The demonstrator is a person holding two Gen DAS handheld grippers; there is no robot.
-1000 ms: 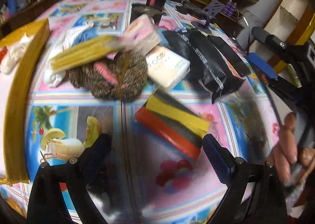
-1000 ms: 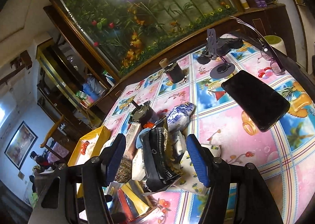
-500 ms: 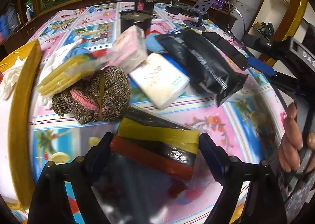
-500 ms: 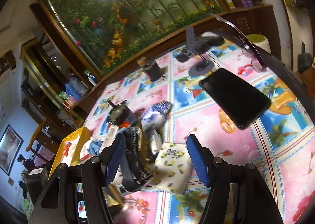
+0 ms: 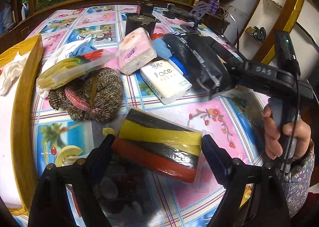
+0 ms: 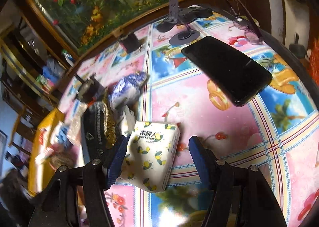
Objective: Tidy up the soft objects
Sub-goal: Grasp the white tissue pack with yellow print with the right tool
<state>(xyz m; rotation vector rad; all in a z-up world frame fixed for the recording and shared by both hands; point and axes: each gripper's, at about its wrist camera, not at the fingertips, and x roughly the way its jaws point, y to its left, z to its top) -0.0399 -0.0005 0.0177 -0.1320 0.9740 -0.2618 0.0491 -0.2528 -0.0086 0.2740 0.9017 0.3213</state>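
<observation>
- Left gripper astride the striped pack at the near table edge; both pads at the pack's ends, firm pinch or mere touch not clear.
- Right gripper released; lemon-print tissue pack between the jaws, left pad at its side, right pad clear of it.
- Right hand and sleeve cut off at the frame edge in the left wrist view.
- Blurred heap left of the lemon pack in the right wrist view; only a black pouch and a blue-white bag readable there.
- Blue cloth mostly hidden under the pink pack and pouch.
- White cloth in the yellow box, cut off at left.
- Counted: 3 tissue packs (pink, white "face", lemon), 2 striped packs (second lying on the knit bundle), 1 phone, 2 grippers.
</observation>
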